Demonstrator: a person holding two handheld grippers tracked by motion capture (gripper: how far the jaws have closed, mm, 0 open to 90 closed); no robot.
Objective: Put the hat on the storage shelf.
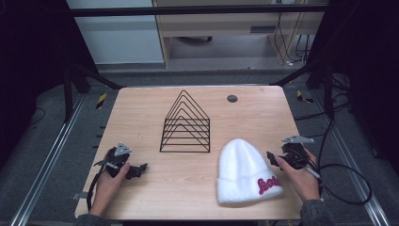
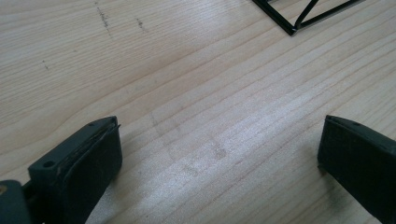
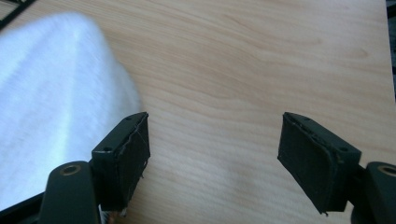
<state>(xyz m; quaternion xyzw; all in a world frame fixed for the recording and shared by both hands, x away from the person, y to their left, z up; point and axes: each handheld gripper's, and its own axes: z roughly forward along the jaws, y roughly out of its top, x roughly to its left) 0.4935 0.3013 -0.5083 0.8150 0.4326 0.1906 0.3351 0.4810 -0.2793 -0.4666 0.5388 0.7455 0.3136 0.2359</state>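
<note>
A white fluffy beanie (image 1: 244, 172) with red lettering on its cuff lies flat on the wooden table (image 1: 141, 113), front right. My right gripper (image 1: 278, 160) rests just right of it, open, with bare wood between its jaws; the beanie (image 3: 51, 107) fills the left of the right gripper view, beside the left jaw. A black wire file rack (image 1: 185, 125) of nested triangles stands at mid table. My left gripper (image 1: 136, 170) lies at the front left, open over bare wood (image 2: 205, 116), and a corner of the rack (image 2: 303, 16) shows ahead of it.
A small dark round disc (image 1: 232, 98) sits on the table near its far edge. Cables (image 1: 348, 183) trail off the right side. Metal frame rails run along both sides of the table, and shelving stands beyond the far edge.
</note>
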